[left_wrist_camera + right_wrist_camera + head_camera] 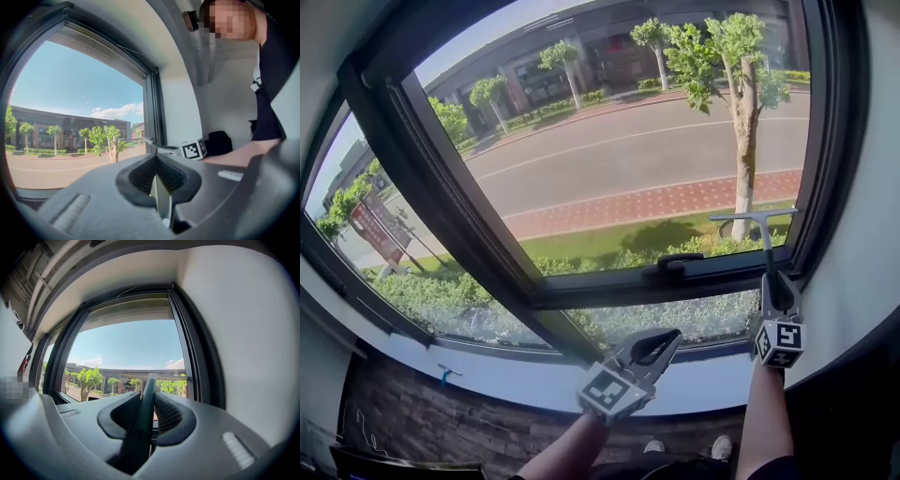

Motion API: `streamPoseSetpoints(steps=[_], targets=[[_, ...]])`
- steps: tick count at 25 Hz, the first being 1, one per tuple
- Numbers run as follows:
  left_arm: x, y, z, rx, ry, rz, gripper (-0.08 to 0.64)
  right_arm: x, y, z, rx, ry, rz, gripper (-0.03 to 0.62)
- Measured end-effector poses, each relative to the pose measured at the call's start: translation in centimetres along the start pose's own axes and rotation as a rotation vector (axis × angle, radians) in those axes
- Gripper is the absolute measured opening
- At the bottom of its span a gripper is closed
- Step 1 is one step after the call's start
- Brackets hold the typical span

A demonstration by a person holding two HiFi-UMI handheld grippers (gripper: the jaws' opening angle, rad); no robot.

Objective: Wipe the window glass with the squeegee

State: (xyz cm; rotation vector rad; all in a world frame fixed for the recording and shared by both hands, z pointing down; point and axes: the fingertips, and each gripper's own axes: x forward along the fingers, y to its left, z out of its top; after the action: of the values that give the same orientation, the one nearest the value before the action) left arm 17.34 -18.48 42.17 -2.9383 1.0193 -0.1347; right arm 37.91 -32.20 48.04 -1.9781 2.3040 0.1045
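Nearest us, our left gripper [666, 343] hangs low in front of the white window sill [506, 377], its grey jaws pressed together on nothing. Higher up, our right gripper [776, 286] has its jaws clamped on the slim dark handle of the T-shaped squeegee [757, 221]. Its crossbar sits at the lower right of the large clear window glass [628, 141], just above the dark bottom frame [609, 283]. We cannot tell whether the blade touches the glass. No streaks show, so we judge wiping is under way, with the amount left unclear.
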Motion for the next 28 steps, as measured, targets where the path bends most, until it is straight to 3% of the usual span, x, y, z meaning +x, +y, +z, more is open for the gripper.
streamPoseSetpoints(steps=[7,28], targets=[[-0.1,-1.0,-2.0,-0.009,0.041,-0.019,0.002,-0.5,0.1,-2.7,0.013,0.038,0.002,0.098],[-0.7,-0.2,-4.8,-0.045,0.096,0.015,0.002,-2.0,-0.4,-11.5,0.067,0.189,0.031,0.100]])
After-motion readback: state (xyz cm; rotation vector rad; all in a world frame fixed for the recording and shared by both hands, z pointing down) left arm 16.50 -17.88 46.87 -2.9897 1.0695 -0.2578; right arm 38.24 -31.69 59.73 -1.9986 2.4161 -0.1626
